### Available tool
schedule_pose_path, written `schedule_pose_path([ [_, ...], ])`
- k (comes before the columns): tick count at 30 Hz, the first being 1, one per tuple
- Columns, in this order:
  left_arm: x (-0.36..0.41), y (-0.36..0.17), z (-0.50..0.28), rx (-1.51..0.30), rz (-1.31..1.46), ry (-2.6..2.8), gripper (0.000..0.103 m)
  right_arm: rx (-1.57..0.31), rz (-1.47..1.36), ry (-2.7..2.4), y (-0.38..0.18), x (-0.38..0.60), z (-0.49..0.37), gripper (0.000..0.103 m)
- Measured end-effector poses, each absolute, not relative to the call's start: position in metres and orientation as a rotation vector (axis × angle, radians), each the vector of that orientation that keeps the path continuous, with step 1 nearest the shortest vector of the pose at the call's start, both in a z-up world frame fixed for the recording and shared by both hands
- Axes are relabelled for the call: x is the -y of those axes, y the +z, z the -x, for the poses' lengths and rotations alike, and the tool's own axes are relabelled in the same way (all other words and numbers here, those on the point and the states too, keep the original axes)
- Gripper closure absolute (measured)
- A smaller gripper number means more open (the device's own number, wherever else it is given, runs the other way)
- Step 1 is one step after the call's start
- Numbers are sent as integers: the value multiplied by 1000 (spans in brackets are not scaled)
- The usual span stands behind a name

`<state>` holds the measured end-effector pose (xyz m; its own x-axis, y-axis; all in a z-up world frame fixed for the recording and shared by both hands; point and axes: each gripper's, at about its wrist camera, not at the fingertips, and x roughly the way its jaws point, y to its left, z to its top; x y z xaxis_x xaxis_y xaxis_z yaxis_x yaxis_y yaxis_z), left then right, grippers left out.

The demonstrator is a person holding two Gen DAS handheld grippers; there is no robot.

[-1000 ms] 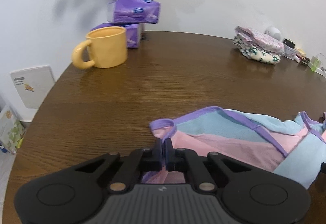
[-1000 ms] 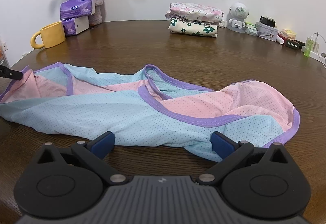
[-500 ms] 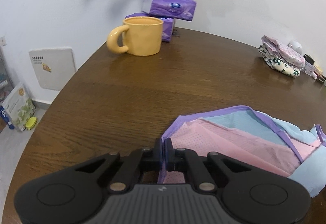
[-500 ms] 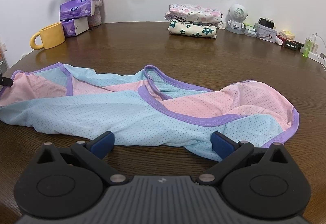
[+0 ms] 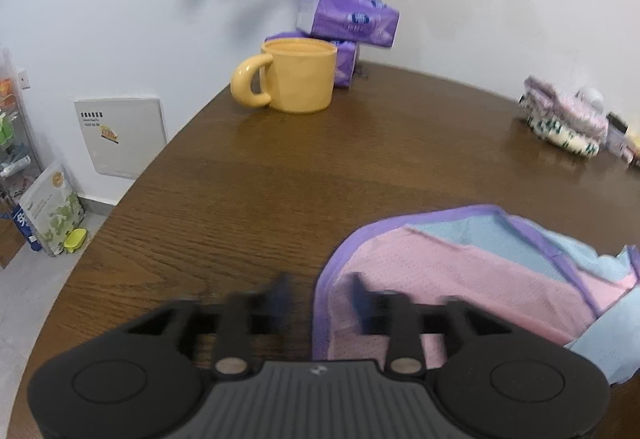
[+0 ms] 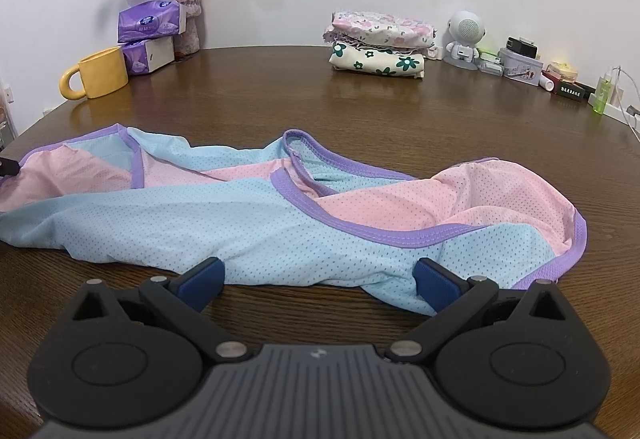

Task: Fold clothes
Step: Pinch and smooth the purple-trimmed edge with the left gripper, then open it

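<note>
To the left of the mesh tank top (image 6: 256, 215), the left gripper (image 5: 320, 289) has its fingers parted, motion-blurred, straddling the garment's purple-bound hem edge (image 5: 320, 303) without pinching it. The top itself lies rumpled and stretched sideways across the wooden table (image 6: 360, 107), pink and blue panels bunched, well short of the yellow mug (image 6: 98, 73) and the folded clothes pile (image 6: 380, 47) behind it. At the top's near edge, the right gripper (image 6: 318, 277) is spread wide and holds nothing. This looks like the spreading-out step, no fold made yet. Next, each gripper probably needs a fresh pinch on an edge to flatten the cloth.
</note>
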<state>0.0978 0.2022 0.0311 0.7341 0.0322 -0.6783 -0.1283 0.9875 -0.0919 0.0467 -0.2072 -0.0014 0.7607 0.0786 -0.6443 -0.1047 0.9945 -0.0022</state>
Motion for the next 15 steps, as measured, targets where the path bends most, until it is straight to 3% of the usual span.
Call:
schedule_pose_path([
  [4, -197, 35, -89, -698, 154, 83, 19, -695, 38, 97, -2, 207, -46, 1],
  [15, -187, 21, -75, -686, 237, 49, 15, -685, 36, 90, -3, 206, -44, 1],
])
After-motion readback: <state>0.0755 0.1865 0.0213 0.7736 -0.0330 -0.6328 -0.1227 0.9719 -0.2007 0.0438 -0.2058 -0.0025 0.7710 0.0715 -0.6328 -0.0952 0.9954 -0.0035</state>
